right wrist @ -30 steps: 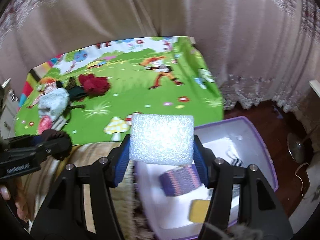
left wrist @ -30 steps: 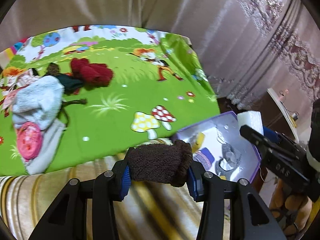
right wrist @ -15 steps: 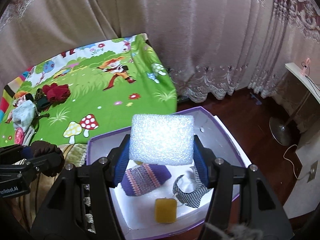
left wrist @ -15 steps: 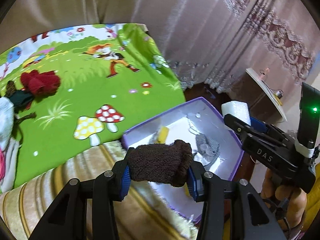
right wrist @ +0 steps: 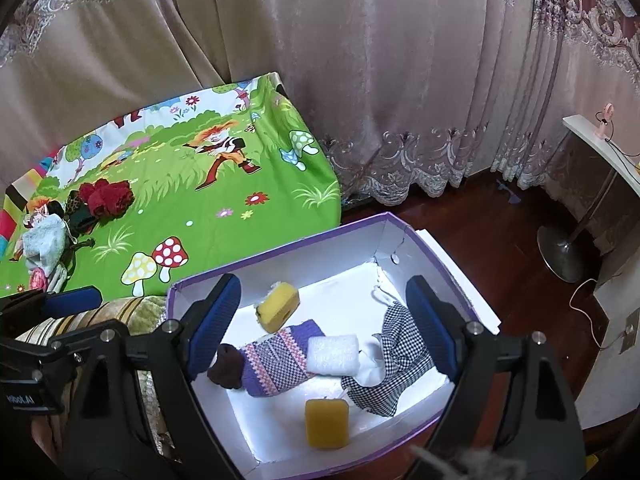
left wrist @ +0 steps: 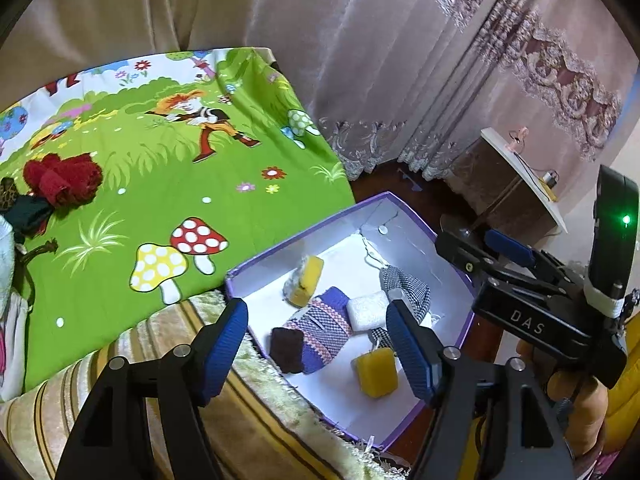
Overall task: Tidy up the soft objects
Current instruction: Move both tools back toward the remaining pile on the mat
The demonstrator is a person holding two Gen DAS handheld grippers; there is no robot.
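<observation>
Both my tongs, left [left wrist: 316,344] and right [right wrist: 324,316], now gape empty: brown knitted sock [right wrist: 226,370] and white foam block [right wrist: 333,355] dropped into purple-rimmed white cardboard box [right wrist: 280,250], sorted with other softs.

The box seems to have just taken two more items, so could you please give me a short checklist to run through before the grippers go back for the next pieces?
1. Left gripper open and holding nothing: ok.
2. Right gripper open and holding nothing: ok.
3. Brown sock inside the box, beside the purple knit piece: ok.
4. White foam block inside the box, lying on the knit piece: ok.
5. Nothing hanging over the box rim: ok.
6. Items left on the green mat, such as the red bundle and the pale blue cloth: not ok, sorting unfinished.
</observation>
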